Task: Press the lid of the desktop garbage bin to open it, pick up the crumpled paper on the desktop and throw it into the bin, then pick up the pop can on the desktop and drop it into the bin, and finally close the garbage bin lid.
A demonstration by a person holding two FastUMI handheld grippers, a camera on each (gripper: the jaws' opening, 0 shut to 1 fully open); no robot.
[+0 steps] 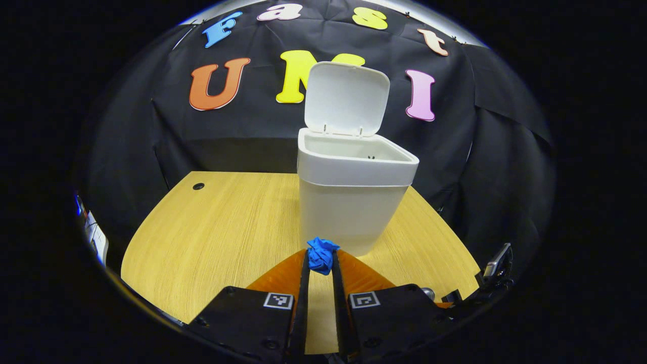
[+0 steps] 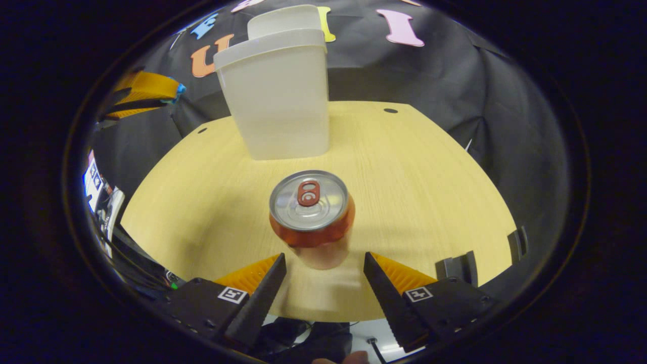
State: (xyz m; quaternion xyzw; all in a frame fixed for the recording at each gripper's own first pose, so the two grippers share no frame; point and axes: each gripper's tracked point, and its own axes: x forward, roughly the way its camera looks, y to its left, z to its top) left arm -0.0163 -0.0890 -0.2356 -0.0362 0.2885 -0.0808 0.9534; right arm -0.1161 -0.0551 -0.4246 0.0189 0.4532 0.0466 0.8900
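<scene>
A white desktop bin (image 1: pixel 354 202) stands on the wooden table (image 1: pixel 217 227), its lid (image 1: pixel 346 98) swung up and open. My left gripper (image 1: pixel 320 260) is shut on a crumpled blue paper (image 1: pixel 321 254), held in front of the bin and below its rim. In the right gripper view an upright orange pop can (image 2: pixel 312 217) with a silver top stands on the table just ahead of my right gripper (image 2: pixel 323 263), which is open with the can beyond its fingertips. The bin (image 2: pixel 275 91) stands behind the can, and the left gripper (image 2: pixel 146 96) with the paper shows at upper left.
The table (image 2: pixel 429 192) has small round holes (image 1: pixel 198 186) near its far corners. Black clamps (image 2: pixel 457 268) sit on the near right edge. Cables and equipment (image 2: pixel 106 202) lie beyond the left edge. Black cloth wall stands close behind the bin.
</scene>
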